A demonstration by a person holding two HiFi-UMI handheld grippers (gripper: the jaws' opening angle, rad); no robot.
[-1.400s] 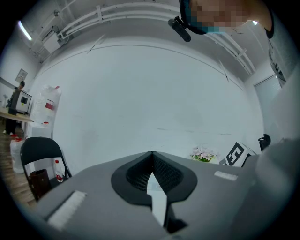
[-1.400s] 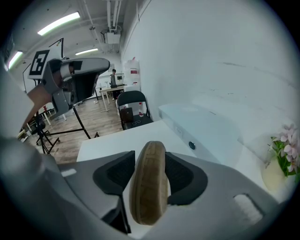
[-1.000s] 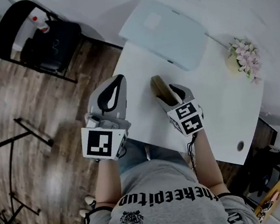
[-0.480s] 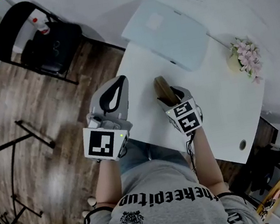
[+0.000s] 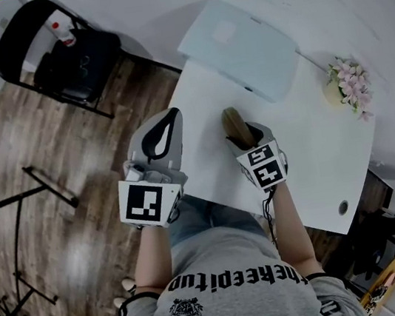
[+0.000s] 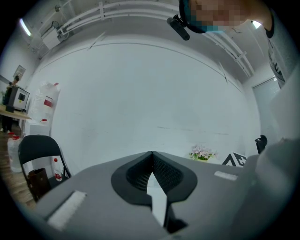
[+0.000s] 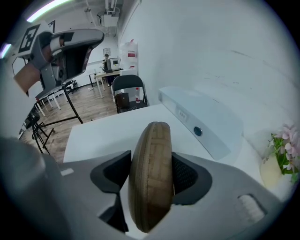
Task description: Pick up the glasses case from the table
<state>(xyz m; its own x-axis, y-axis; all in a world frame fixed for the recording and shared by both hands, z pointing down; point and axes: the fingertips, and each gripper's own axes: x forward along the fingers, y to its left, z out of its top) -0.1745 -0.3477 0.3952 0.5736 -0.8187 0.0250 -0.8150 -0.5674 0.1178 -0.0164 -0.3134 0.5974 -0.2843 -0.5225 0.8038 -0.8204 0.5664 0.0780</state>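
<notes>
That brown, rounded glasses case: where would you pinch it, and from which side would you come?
Across its thin width, with one pad on each broad, flattish face, coming in along its length from the person's end. The glasses case is a slim oval, and its curved rim would probably slip out from between the pads. The right gripper is shut on it just so, with the case standing on edge.

The glasses case is showing a tan, woven, matt covering with stitched seams. The table is presenting a smooth, white, matt top.
</notes>
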